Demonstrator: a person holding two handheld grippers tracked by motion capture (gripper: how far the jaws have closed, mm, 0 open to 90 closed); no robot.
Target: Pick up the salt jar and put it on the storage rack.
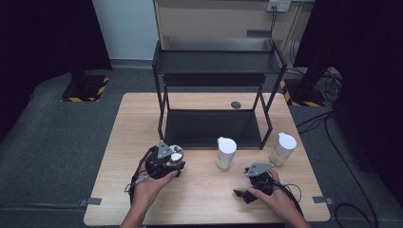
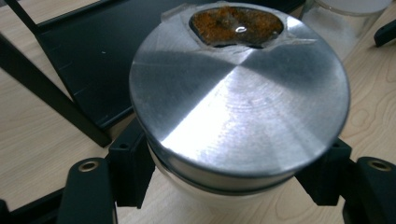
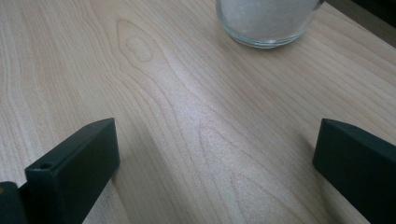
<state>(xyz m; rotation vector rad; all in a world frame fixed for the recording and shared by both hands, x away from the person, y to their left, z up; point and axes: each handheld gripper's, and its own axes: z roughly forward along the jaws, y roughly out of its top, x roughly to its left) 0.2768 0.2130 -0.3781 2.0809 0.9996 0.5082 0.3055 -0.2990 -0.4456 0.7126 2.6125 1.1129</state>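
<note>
left tongs (image 2: 229, 179): we see them pinching a jar (image 2: 238, 93) by its sides
right tongs (image 3: 215, 154): spread wide, resting low over bare wood
jar: upright, metal lid up, just in front of the black rack (image 1: 214, 126)
surface: pale wooden table (image 1: 204, 194), grey floor around

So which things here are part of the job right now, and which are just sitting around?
In the job:
- left tongs, shut on the jar
- metal-lidded jar, orange spice at its opening
- black rack, likely the destination

Just there:
- right tongs, open over bare table
- white-filled jar
- yellow-filled jar
- floor cables
</note>
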